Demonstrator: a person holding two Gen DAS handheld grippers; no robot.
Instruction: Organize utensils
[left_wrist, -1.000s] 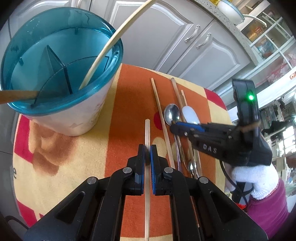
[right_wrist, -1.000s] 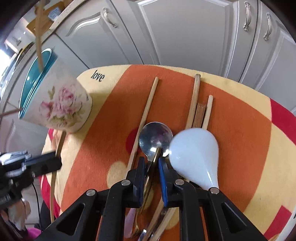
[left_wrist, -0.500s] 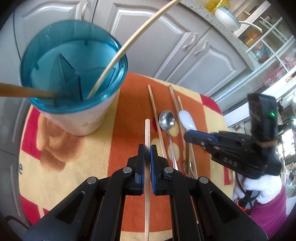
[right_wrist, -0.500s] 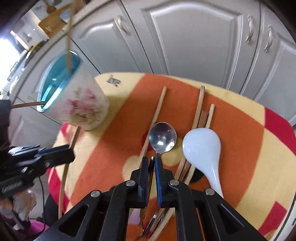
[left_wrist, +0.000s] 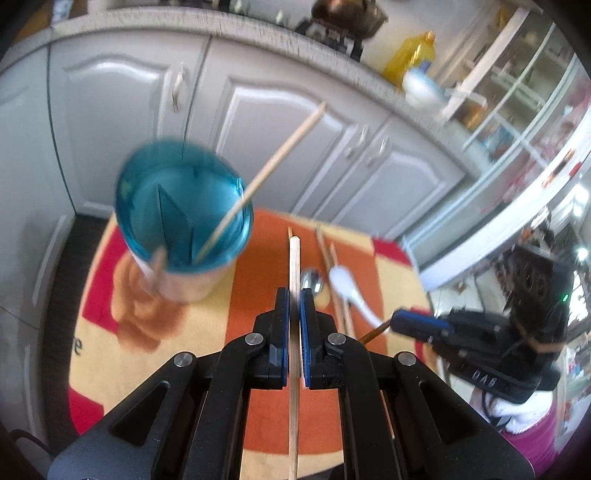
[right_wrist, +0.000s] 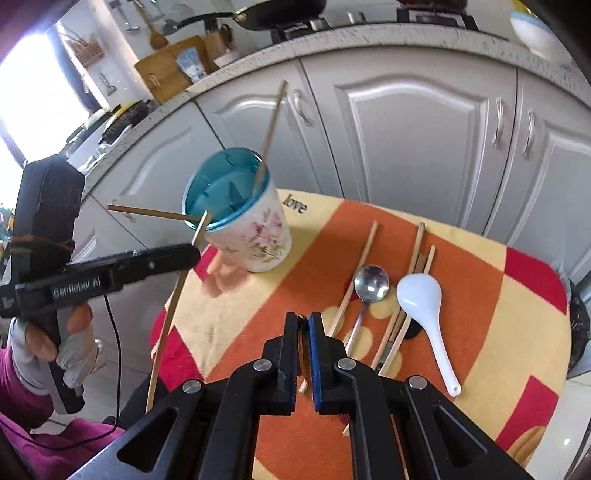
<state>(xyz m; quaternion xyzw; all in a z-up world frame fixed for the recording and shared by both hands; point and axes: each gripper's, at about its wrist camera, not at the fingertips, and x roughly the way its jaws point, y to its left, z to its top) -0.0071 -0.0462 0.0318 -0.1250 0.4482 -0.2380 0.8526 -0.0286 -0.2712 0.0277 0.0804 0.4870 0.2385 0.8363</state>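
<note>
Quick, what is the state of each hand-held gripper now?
Left hand-held gripper: closed on a light wooden chopstick.
Right hand-held gripper: closed on a thin brown stick.

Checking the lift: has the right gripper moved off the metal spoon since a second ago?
Yes. The right gripper has pulled up and left of the metal spoon lying on the cloth, shut on something thin.

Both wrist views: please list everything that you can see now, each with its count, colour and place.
utensil cup: one, white floral with blue insert, far left of cloth
chopsticks in cup: two, wooden, leaning out over the rim
loose chopsticks: at least three, wooden, lying beside the spoons
metal spoon: one, silver, middle of cloth
ceramic spoon: one, white, right of the metal spoon
tablecloth: one, orange, yellow and red
cabinets: grey-white, behind the table
left hand-held gripper: shut on pale chopstick
right hand-held gripper: shut on thin brown stick
</note>
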